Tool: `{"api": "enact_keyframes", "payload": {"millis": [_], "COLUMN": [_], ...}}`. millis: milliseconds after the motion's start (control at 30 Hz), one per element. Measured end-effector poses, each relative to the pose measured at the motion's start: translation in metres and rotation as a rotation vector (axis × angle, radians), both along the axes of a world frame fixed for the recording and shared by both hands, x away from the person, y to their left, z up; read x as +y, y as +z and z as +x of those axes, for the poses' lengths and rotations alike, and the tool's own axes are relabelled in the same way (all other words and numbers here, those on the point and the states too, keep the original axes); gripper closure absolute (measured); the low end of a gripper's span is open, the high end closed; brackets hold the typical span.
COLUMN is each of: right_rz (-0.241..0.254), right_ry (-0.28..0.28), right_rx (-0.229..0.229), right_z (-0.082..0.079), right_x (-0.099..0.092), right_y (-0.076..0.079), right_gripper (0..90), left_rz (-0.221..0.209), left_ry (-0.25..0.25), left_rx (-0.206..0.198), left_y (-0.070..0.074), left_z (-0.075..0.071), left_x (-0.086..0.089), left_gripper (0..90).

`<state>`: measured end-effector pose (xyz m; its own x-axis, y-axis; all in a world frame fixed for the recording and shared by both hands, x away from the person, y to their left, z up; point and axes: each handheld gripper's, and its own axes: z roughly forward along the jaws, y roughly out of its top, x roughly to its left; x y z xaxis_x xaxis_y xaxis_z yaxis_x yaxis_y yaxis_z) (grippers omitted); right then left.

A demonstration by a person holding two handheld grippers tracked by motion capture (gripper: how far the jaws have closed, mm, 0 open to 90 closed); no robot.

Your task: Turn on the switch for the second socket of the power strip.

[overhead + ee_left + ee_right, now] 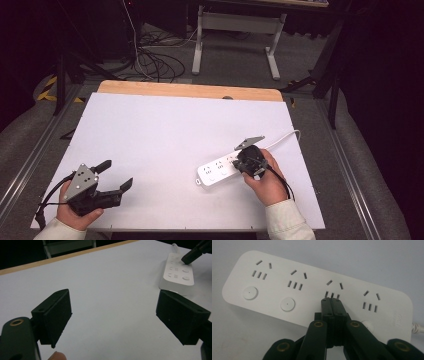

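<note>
one white power strip (218,171) lies on the table's (165,130) right side w/ 4 plug spots (3 round buttons show). right gripper (332,302), jaws pressed together, tips on it. left gripper (116,176) is spread wide, holding nothing.

Table (165,130) evenly lit from overhead, surroundings near black. Soft faint shadows, no hard glare. High view soft and low-res. Near jaws blurry in left gripper view; strip (312,290) sharp in right.

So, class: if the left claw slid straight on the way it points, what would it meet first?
Probably the power strip: the open left claw points across bare table toward it, though it may pass just beside it.
</note>
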<state>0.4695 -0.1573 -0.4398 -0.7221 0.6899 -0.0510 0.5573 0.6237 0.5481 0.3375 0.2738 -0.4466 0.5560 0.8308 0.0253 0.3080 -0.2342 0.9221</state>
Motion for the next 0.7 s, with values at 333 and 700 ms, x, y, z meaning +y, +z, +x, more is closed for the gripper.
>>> {"api": "enact_keyframes", "payload": {"millis": [333, 700], "right_rz": [0.012, 0.005], "right_ry": [-0.009, -0.011], "right_rx": [-0.004, -0.003], "right_z": [-0.0011, -0.0005], "right_x": [-0.0009, 0.0001], "right_y": [-0.0021, -0.0028], "right_gripper": [90.0, 90.0], "left_rz": [0.001, 0.001], "left_ry": [0.000, 0.000], "left_rx": [0.000, 0.000], "left_y": [0.0002, 0.0002], "left_z": [-0.0002, -0.0002], "left_x": [0.0001, 0.0001], "left_gripper": [13.7, 13.7]}}
